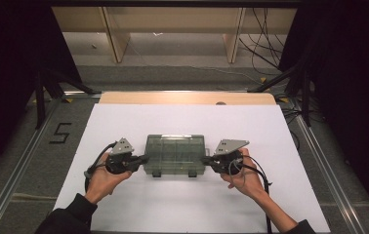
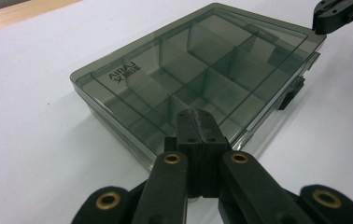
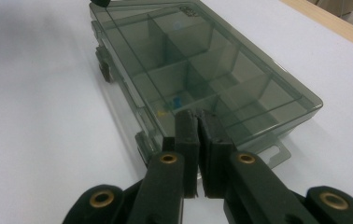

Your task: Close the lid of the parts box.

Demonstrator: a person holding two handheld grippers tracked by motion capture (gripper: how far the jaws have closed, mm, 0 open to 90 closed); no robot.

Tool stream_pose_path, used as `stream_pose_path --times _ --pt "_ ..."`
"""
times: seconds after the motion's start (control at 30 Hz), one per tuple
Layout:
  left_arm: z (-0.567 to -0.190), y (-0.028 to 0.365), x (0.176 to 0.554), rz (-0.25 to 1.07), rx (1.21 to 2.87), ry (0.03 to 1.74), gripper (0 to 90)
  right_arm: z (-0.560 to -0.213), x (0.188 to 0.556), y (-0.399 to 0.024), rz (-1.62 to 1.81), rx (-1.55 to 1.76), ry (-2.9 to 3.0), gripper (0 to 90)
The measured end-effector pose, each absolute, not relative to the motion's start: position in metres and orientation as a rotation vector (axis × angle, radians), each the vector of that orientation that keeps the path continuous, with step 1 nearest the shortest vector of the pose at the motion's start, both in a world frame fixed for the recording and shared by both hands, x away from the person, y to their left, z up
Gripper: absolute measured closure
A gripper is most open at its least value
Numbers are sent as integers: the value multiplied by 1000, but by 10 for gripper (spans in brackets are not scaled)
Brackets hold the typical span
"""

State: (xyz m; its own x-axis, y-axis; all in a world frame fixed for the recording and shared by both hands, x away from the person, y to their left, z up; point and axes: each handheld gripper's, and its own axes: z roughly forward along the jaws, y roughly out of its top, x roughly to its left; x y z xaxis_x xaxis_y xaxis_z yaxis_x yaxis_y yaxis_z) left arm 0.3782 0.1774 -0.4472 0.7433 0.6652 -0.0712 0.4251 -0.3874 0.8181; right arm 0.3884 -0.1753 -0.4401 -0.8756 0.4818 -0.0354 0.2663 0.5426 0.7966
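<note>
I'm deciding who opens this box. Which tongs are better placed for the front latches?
Neither clearly. Left tongs and right tongs sit shut at opposite ends of the compartment box; its two latches lie midway on the near edge. Right, marginally, is only a guess.

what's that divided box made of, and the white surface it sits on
Compartment box: looks like smoky grey translucent plastic, glossy; the inner dividers show through the closed lid, which carries moulded lettering and reflections. White surface: smooth and matte, probably a laminate or a sheet laid over the wooden tabletop, whose tan edge shows at the far side; which it is I can't tell.
</note>
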Motion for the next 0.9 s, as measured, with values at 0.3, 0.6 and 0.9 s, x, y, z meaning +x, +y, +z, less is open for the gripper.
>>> stream_pose_path --times 0.3,0.6,0.9 --pt "-452 174 376 333 2034 841 896 -444 388 -173 1223 627 2552 876" --pt "-455 173 376 325 2026 853 896 -447 388 -172 1207 616 2566 876" --pt "-456 173 377 332 2029 846 896 -448 388 -172 1207 617 2562 876"
